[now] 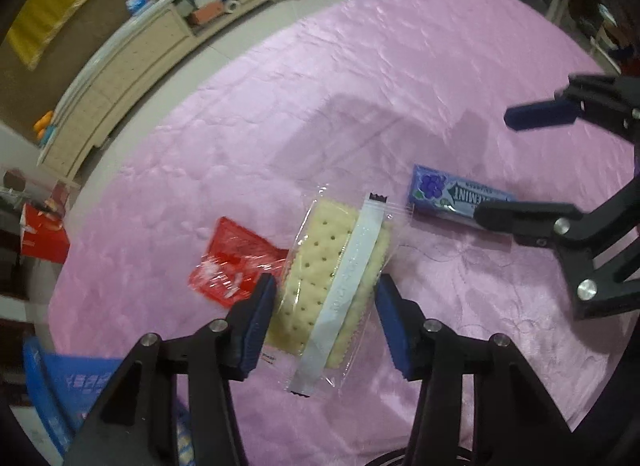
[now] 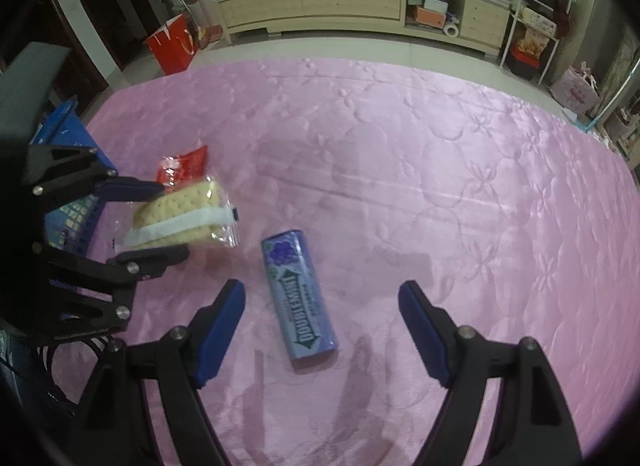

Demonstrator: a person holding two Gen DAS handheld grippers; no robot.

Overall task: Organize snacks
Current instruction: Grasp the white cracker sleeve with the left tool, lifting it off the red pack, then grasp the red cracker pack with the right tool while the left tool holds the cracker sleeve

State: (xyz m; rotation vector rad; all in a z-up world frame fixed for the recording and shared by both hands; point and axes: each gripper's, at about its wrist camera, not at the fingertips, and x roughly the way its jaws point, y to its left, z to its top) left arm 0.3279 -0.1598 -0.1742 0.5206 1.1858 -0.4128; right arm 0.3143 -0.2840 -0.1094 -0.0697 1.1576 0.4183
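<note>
A: We have the cracker packet (image 1: 336, 286) between the pads of our left hand-held gripper (image 1: 326, 324), and in the right wrist view it looks lifted off the pink bench (image 2: 440, 169), so we judge it gripped rather than merely straddled.

B: Agreed, though the right-hand pad shows a thin gap to the wrapper, so the hold looks light. What about the gum?

A: The gum pack (image 2: 298, 298) lies flat on the bench, directly ahead of our right hand-held gripper (image 2: 322, 330), whose jaws stand wide and hold nothing. The pack sits between the two fingers but touches neither.

B: Its long axis runs roughly along our line of reach, tilted a little. So the fingers would close across its narrow width, which suits us.

A: The right hand is plainly the nearer one for it. The red wrapper (image 1: 236, 262) lies just beyond the crackers, on the left gripper's side.

B: And the blue basket (image 2: 68, 133) sits at the bench's left edge, behind the left gripper; probably where the snacks belong.
</note>
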